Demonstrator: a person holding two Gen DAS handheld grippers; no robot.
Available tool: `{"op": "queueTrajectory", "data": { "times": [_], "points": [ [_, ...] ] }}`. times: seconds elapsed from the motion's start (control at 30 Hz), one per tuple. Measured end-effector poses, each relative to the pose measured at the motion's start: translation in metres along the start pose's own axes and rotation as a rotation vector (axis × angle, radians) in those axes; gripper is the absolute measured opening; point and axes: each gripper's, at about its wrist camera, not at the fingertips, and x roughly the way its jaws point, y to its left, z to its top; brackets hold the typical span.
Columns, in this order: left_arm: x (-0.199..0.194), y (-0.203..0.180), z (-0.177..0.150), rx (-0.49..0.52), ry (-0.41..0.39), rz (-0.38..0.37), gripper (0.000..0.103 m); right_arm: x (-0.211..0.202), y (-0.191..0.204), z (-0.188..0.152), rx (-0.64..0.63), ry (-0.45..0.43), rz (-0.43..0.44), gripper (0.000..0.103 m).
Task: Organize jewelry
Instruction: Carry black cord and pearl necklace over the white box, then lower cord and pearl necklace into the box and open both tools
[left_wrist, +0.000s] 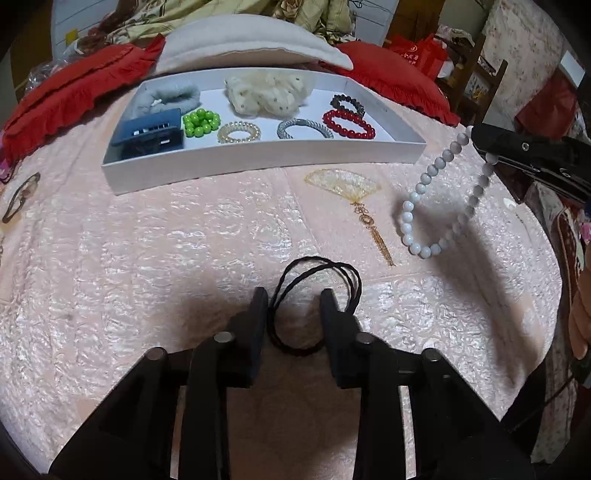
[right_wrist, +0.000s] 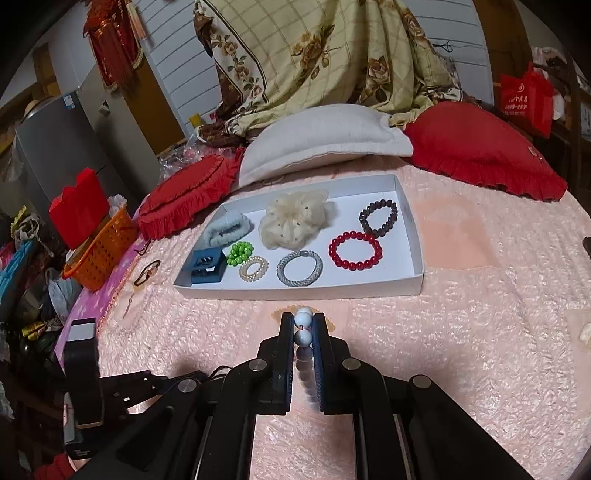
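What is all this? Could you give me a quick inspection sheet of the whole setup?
Surface: pink quilted bedspread.
Job's things: white tray holding red bead bracelet, dark bead bracelet, cream scrunchie, blue hair claw; black hair tie on the bedspread.
Clutter: orange basket, red pillows.
Grippers: left gripper open around the hair tie; right gripper shut on white bead bracelet.
Cables: nothing seen.
Surroundings: floral quilt, fridge.

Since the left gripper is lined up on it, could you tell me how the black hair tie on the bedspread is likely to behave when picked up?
The black hair tie is thin twisted cord lying in slack loops, so it will probably droop limply. It looks very light. The open left gripper straddles only part of it, so it could slip from the pads.
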Motion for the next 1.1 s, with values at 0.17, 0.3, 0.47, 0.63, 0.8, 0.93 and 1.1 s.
{"op": "queueTrajectory", "data": {
  "times": [0.17, 0.3, 0.47, 0.63, 0.8, 0.93, 1.1],
  "points": [
    [-0.002, -0.001, 0.002, -0.020, 0.011, -0.007, 0.002, 0.000, -0.003, 0.002, 0.006, -0.003, 0.002, 0.009],
    [-0.022, 0.005, 0.012, -0.061, -0.025, -0.030, 0.002, -0.006, -0.003, 0.010, 0.004, -0.026, 0.005, 0.009],
    [-0.056, 0.013, 0.042, -0.095, -0.095, -0.075, 0.001, -0.018, -0.001, 0.031, -0.011, -0.072, 0.008, 0.009],
    [-0.077, 0.019, 0.083, -0.102, -0.145, -0.060, 0.001, -0.027, 0.005, 0.062, -0.041, -0.128, 0.007, 0.009],
    [-0.072, 0.024, 0.127, -0.079, -0.169, 0.027, 0.002, -0.010, 0.005, 0.090, -0.036, -0.117, 0.010, 0.009],
    [-0.046, 0.034, 0.154, -0.102, -0.142, 0.074, 0.002, 0.022, 0.007, 0.111, -0.038, -0.081, -0.001, 0.009],
    [0.000, 0.056, 0.181, -0.137, -0.092, 0.148, 0.002, 0.071, 0.003, 0.135, -0.038, -0.045, -0.047, 0.009]
  ]
}}
